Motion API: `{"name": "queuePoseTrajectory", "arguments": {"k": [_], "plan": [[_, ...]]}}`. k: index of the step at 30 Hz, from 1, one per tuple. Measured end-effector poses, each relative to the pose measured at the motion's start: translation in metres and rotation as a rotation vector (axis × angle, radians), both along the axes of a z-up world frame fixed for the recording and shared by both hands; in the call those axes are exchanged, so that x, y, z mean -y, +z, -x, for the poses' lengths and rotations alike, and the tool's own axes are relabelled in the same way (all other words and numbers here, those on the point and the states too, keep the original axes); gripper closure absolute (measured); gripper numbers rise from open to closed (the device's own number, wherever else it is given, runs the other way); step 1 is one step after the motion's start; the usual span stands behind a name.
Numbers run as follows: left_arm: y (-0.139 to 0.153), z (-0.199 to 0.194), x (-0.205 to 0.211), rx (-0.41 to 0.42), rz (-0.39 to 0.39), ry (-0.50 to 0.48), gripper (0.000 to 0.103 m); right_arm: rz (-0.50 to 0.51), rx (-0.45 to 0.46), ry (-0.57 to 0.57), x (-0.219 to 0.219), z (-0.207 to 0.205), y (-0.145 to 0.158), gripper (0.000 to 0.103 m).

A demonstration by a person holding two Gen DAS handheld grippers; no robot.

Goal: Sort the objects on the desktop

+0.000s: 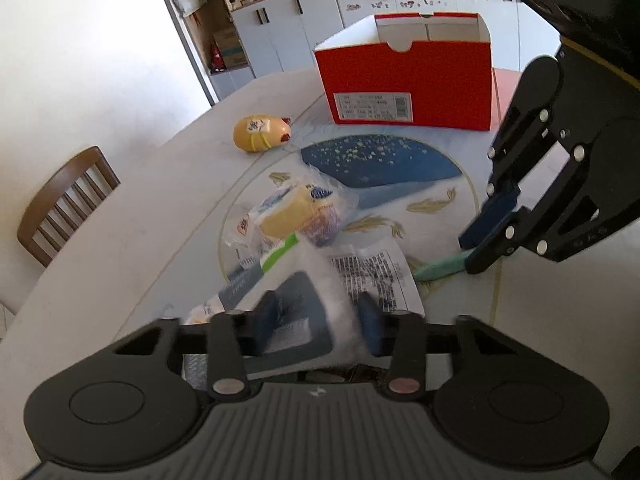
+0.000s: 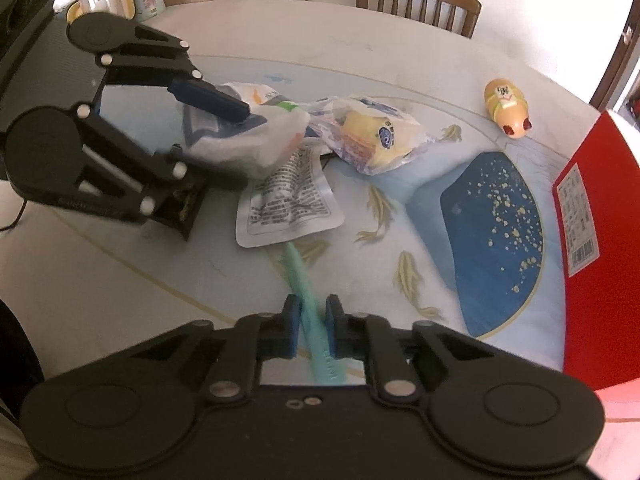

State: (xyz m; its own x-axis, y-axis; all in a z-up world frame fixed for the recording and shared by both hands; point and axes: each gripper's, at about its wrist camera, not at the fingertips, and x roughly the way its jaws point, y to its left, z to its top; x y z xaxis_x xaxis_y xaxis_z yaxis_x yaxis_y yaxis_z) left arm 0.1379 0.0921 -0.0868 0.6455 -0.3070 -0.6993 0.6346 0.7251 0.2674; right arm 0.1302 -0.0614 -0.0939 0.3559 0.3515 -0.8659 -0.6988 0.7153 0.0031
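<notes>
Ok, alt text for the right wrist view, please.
The right gripper is shut on a mint-green toothbrush lying on a round patterned table. To its left, the left gripper closes around a white plastic packet in a pile of wrapped snacks, and a red box stands at the right edge.

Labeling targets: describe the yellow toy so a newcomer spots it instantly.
Start at the red box on the table. The yellow toy lies alone on its side just left of the box's front. Unlike the crinkly wrapped packets nearer the claws, it's bare, egg-shaped, with a red-spotted snout.
</notes>
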Motion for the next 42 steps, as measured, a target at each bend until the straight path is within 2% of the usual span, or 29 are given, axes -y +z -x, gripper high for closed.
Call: {"name": "queuePoseTrajectory", "arguments": {"k": [5, 8, 14, 27, 33, 42], "plan": [[0.010, 0.001, 0.001, 0.025, 0.015, 0.031, 0.086, -0.028, 0.002, -0.021, 0.002, 0.003, 0.003, 0.093], [0.014, 0.001, -0.001, 0.033, 0.027, 0.054, 0.090, -0.047, 0.005, -0.031, 0.005, 0.005, 0.010, 0.093], [0.030, 0.004, -0.010, 0.061, 0.071, 0.118, 0.093, -0.086, 0.029, -0.067, 0.014, 0.005, 0.029, 0.093], [0.079, 0.003, -0.025, 0.091, 0.233, 0.265, 0.095, -0.177, 0.044, -0.160, 0.051, -0.010, 0.070, 0.093], [0.100, 0.007, -0.008, 0.101, 0.275, 0.250, 0.095, -0.200, 0.058, -0.173, 0.072, -0.016, 0.086, 0.093], [0.125, 0.005, 0.048, 0.145, 0.300, 0.182, 0.095, -0.216, 0.114, -0.188, 0.113, -0.027, 0.108, 0.093]]}}
